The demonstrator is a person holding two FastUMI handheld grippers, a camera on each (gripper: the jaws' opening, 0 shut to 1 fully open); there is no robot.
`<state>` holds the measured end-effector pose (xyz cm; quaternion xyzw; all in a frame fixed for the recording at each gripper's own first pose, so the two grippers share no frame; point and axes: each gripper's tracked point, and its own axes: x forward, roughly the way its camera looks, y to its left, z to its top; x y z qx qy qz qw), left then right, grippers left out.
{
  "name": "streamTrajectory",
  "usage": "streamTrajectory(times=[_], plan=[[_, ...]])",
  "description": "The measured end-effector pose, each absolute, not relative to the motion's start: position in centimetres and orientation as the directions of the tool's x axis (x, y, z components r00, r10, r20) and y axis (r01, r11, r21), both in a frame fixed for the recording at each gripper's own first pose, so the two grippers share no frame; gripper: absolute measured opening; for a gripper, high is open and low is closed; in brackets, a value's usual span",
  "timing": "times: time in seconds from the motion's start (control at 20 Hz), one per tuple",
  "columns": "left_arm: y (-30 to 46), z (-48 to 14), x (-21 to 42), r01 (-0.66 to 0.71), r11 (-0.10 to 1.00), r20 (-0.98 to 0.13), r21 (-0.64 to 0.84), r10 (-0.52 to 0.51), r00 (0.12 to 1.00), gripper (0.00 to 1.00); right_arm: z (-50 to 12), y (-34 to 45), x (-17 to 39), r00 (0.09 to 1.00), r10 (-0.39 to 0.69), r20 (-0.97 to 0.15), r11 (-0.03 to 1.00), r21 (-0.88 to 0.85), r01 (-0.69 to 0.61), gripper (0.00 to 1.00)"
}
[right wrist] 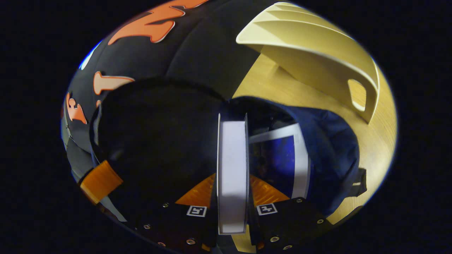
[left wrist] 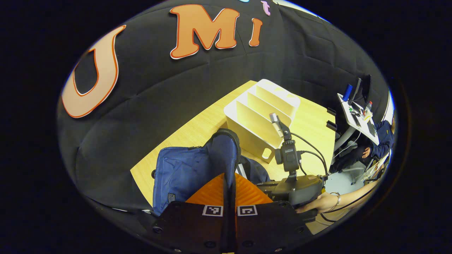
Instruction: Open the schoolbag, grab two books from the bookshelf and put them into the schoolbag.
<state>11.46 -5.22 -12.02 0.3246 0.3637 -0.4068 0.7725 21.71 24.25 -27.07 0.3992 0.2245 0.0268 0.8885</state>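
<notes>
1. Pinching the raised flap (left wrist: 226, 155) of the blue schoolbag (left wrist: 180, 176), the left gripper (left wrist: 229, 192) is seen with its jaws pressed together on the fabric edge, which rises straight up from between them.
2. The schoolbag body is laid on the wooden table (left wrist: 197, 130), to the left of and beyond those jaws.
3. The white bookshelf (left wrist: 261, 116) is stood on the table farther ahead and to the right of the left jaws, its slots seen bare.
4. The right gripper (left wrist: 279, 123) is seen in the left gripper view just to the right of the jaws, held by a hand (left wrist: 323, 203) with a bracelet at the wrist.
5. In the right gripper view, a white book (right wrist: 232, 165) is clamped edge-on between the jaws of the right gripper (right wrist: 232, 197), its page block running straight ahead from them.
6. The far end of the book is set at the dark opening of the schoolbag (right wrist: 328, 141), whose mouth lies directly ahead of the jaws.
7. A second book (right wrist: 282, 158), blue with a white border, is seen inside the bag, just right of the clamped one.
8. The bookshelf (right wrist: 317, 60) is seen beyond and to the right of the right jaws, on the table (right wrist: 279, 88).
</notes>
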Motion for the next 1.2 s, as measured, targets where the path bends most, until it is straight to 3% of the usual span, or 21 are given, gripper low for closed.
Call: streamTrajectory(times=[0.15,0.2,0.25,0.35,0.4,0.5,0.75,1.05,1.2], plan=[[-4.3,-12.1,12.2,0.847,0.491,-0.816,0.205,-0.392,0.425,0.01,-26.3,21.5,21.0,0.880,0.182,-0.439,0.720,0.669,0.184,0.44],[-3.9,-12.2,12.3,0.841,0.504,-0.815,0.199,-0.391,0.427,0.01,-26.2,20.5,20.3,0.870,0.167,-0.463,0.746,0.636,0.196,0.57],[-3.7,-12.5,12.2,0.839,0.511,-0.815,0.190,-0.395,0.425,0.01,-25.9,19.3,19.6,0.865,0.138,-0.483,0.777,0.594,0.207,0.63],[-3.6,-12.8,11.8,0.838,0.516,-0.816,0.178,-0.399,0.419,0.01,-25.3,16.7,18.5,0.863,0.077,-0.499,0.818,0.527,0.232,0.37],[-3.5,-13.2,11.7,0.839,0.516,-0.816,0.173,-0.401,0.416,0.01,-25.0,15.9,18.3,0.866,0.051,-0.497,0.822,0.513,0.246,0.59],[-4.0,-13.3,11.4,0.841,0.517,-0.817,0.163,-0.406,0.408,0.01,-25.4,16.9,18.4,0.855,0.070,-0.514,0.810,0.529,0.252,0.69],[-3.9,-13.3,11.4,0.832,0.525,-0.815,0.179,-0.395,0.425,0.01,-24.9,20.7,18.0,0.841,0.176,-0.511,0.805,0.566,0.176,0.70],[-4.1,-15.8,9.9,0.799,0.587,-0.807,0.129,-0.406,0.429,0.02,-21.0,13.2,15.1,0.878,0.041,-0.476,0.855,0.472,0.216,0.70],[-5.4,-16.8,8.2,0.804,0.586,-0.811,0.101,-0.420,0.408,0.08,-19.4,9.5,13.4,0.884,-0.018,-0.467,0.877,0.417,0.239,0.69]])
